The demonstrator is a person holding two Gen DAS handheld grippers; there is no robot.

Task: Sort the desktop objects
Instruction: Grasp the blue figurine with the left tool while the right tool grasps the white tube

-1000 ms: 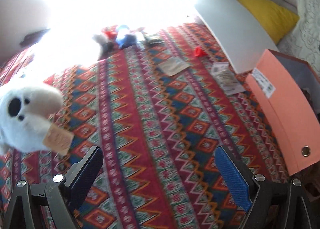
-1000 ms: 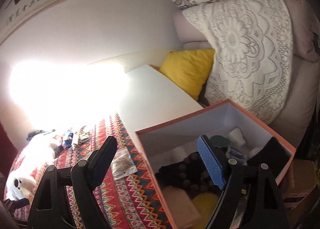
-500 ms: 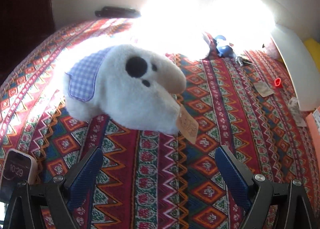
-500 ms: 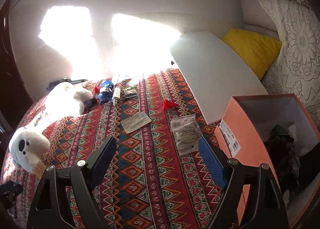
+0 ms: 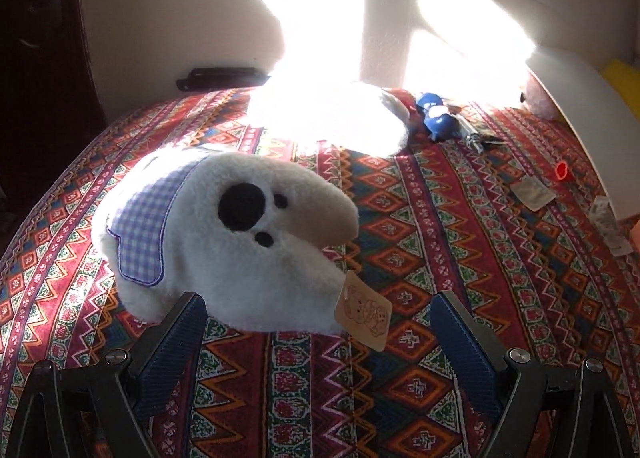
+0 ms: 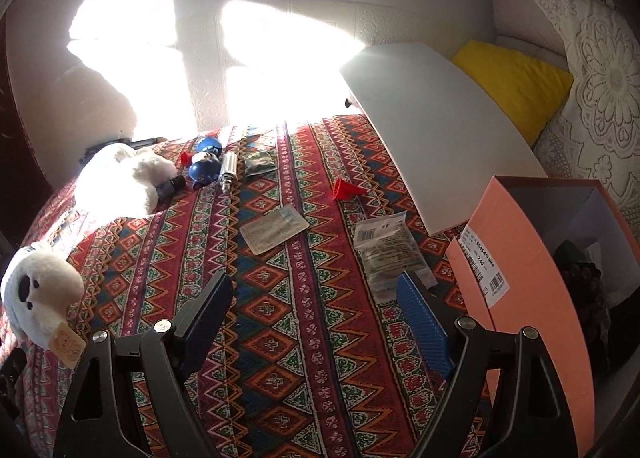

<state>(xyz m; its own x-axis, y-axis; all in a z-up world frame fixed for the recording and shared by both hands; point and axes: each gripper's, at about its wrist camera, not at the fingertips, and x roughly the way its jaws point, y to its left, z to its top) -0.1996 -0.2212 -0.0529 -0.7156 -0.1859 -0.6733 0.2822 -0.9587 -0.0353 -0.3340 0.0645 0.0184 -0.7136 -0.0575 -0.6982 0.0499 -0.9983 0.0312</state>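
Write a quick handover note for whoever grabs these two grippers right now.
Left gripper: open, empty, facing the white plush dog just ahead on the patterned cloth.
Right gripper: open, empty, over the cloth near the orange box.
Done: the box already holds some items.
Left: plush dog, clear packet, flat sachet, red piece, blue toy and other bits at the far end.

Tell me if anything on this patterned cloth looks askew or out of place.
The white plush dog lies tipped on its side, its paper tag splayed on the cloth. The red cone is toppled over too. Nothing looks spilled or damaged.
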